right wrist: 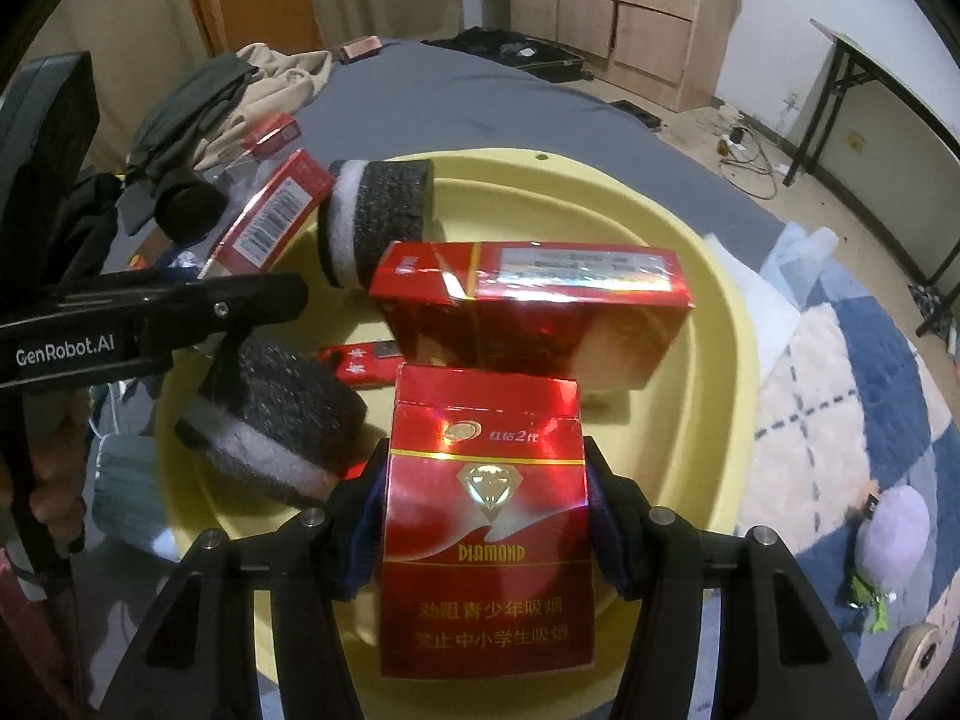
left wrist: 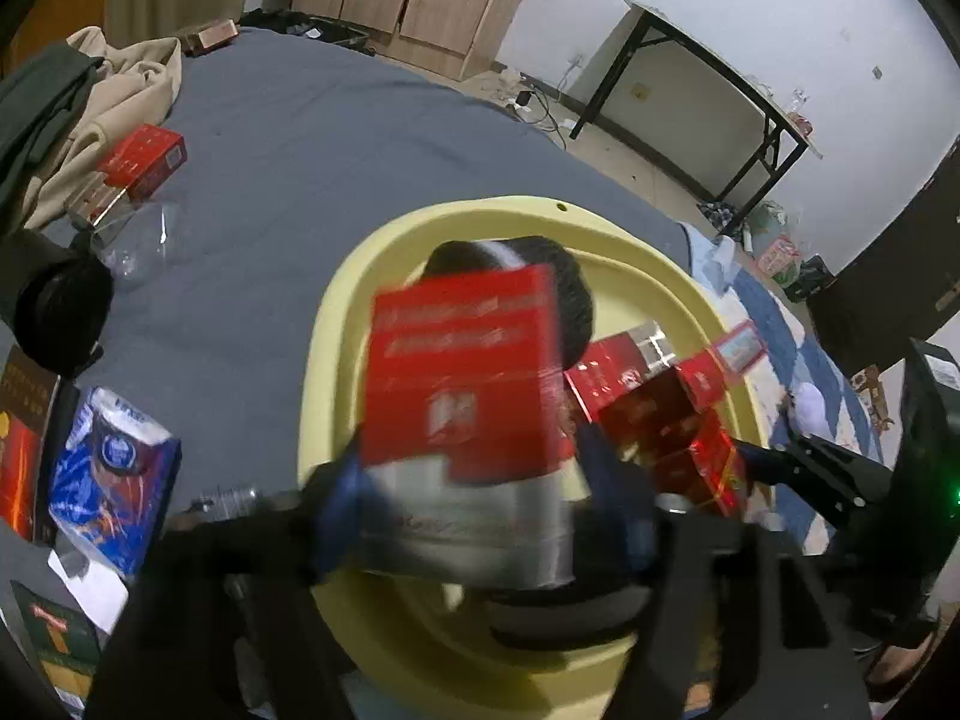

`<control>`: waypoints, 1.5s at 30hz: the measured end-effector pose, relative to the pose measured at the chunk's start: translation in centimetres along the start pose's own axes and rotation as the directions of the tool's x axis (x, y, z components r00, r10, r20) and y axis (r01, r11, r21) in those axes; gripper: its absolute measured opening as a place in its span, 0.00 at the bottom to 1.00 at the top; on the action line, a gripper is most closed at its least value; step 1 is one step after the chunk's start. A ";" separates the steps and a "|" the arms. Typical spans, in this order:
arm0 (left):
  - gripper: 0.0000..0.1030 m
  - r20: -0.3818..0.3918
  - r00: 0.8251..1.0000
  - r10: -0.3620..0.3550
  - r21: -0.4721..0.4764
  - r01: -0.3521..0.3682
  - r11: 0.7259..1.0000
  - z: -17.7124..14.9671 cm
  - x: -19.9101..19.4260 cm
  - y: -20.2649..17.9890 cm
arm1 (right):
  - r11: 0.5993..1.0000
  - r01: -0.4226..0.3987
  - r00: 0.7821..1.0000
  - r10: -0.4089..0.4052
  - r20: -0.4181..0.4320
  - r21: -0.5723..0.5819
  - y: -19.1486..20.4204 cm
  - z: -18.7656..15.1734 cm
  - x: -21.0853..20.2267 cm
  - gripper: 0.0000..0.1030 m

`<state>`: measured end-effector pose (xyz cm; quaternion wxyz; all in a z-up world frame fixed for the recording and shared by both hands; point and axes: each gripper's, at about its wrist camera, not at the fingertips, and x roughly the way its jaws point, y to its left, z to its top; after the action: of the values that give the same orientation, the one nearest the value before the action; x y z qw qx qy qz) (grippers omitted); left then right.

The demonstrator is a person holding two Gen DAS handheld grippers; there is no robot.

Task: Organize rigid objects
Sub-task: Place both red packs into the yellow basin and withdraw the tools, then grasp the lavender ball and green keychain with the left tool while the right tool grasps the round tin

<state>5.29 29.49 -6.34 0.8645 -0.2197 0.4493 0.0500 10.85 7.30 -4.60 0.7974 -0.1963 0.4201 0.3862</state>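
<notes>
Now the right gripper pinches a red Diamond pack at lower centre, above the yellow basin. In the left wrist view, the left gripper has its jaws spread; a blurred red-and-silver pack sits between them, mid-frame.

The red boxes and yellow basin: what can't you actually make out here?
- Left wrist view: the red and silver box between the fingers is motion-blurred; its print is unreadable.
- Same view: that box hides much of the yellow basin.
- Right wrist view: the Diamond box covers the basin floor behind it.
</notes>
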 end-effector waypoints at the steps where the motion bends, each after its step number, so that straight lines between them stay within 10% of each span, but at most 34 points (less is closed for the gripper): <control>1: 0.91 0.010 1.000 0.004 0.003 -0.004 1.000 -0.2 -0.3 -0.1 | 1.000 -0.007 1.000 0.007 -0.001 -0.006 0.2 0.0 0.1 0.57; 11: 1.00 0.094 0.996 -0.006 0.077 -0.001 0.997 0.5 -5.4 -3.8 | 0.999 -0.021 0.994 0.024 0.105 -0.025 -1.4 -2.7 -4.7 1.00; 18: 1.00 0.055 0.996 -0.075 0.183 0.064 0.981 1.4 -5.5 -12.1 | 0.996 0.092 0.984 -0.094 0.149 0.020 -6.6 -8.1 -10.2 1.00; 27: 1.00 -0.063 0.993 -0.104 0.428 0.121 0.896 -1.9 1.1 -25.8 | 0.950 0.297 0.949 -0.305 0.079 0.096 -16.7 -15.8 -14.6 1.00; 45: 0.99 -0.160 0.984 -0.083 0.310 0.130 0.942 -1.5 12.8 -30.4 | 0.916 0.229 0.962 -0.264 0.065 0.331 -23.7 -17.5 -10.6 0.84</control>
<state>20.38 0.12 -7.15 0.8552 -0.1038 0.5004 -0.0862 16.56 -23.42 -6.14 0.8826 -0.0943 0.4051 0.2193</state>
